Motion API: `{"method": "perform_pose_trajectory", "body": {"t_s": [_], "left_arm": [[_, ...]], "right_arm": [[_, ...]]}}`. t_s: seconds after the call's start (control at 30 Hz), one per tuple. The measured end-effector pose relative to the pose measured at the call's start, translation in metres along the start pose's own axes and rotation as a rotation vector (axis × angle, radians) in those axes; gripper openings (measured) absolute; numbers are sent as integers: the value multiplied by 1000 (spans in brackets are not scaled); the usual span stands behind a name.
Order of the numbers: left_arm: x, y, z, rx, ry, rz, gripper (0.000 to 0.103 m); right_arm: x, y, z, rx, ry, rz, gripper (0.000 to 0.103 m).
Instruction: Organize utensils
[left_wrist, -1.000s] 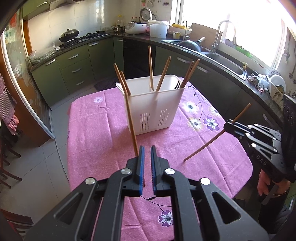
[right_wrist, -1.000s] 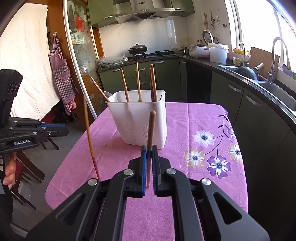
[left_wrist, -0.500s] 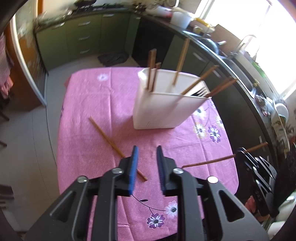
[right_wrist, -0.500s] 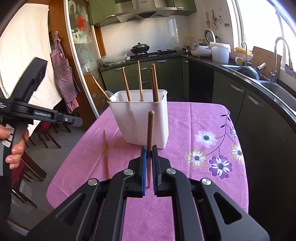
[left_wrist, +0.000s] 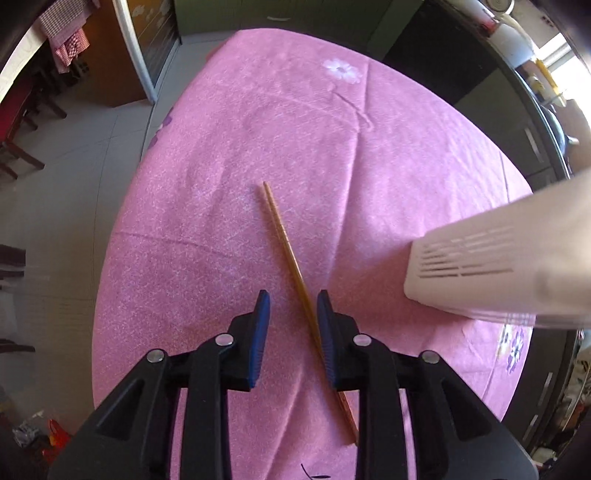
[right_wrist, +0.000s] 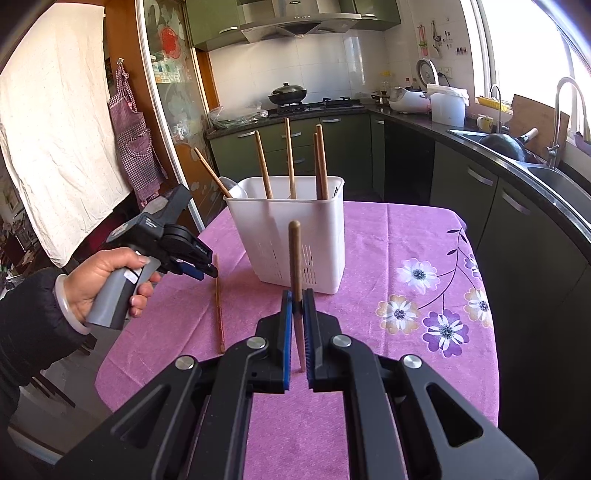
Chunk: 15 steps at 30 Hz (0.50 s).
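White slotted utensil basket (right_wrist: 291, 236) stands upright on the pink flowered tablecloth (right_wrist: 388, 258), at about 12 o'clock from the right gripper (right_wrist: 298, 295). Contents: five wooden chopsticks (right_wrist: 290, 162) sticking up out of the top — one leaning out toward 10 o'clock over the left rim, one tilted slightly left, one near upright in the middle, two close together at the right end. Something pale and rounded, maybe a spoon (right_wrist: 232, 186), pokes out at the left rim; can't tell which compartment anything sits in, dividers aren't visible.

Right gripper: clamped on a dark wooden chopstick (right_wrist: 295, 266), which stands roughly upright between the blue pads, rounded end up, in front of the basket wall.

Left gripper (left_wrist: 291, 314): pointing steeply down at the table, jaws closing. One loose chopstick (left_wrist: 291, 258) lies flat on the cloth, running from 12 o'clock down toward 5 o'clock, passing between the jaws close to the right pad (left_wrist: 325, 332) — pads not pressing on it. In the right wrist view the same chopstick lies at 9 o'clock of the basket, just beside it, not touching. The person's hand (right_wrist: 107, 280) holds the left gripper's handle, dark sleeve (right_wrist: 29, 317) behind it.

In the left wrist view the basket is at 3 o'clock, blurred.
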<state>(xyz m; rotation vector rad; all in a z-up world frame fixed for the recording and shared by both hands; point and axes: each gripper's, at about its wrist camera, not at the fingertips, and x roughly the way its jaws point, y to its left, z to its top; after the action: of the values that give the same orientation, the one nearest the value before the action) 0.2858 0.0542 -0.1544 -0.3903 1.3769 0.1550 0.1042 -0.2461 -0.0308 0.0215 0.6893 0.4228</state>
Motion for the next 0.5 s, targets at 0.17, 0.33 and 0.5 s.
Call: {"method": "perform_pose_trajectory", "body": {"t_s": [0.17,0.33,0.5], "left_arm": [[11,-5,8,-21,13,35,24],[14,-14,12,-6,34,77,10],[13,-2,12,-13,47,41,6]], "right_arm": [[1,-3,-1,4,2,10,7],[2,-9,-2,16,5,21,7],[3,-14,-4,30,10,25,7]]}}
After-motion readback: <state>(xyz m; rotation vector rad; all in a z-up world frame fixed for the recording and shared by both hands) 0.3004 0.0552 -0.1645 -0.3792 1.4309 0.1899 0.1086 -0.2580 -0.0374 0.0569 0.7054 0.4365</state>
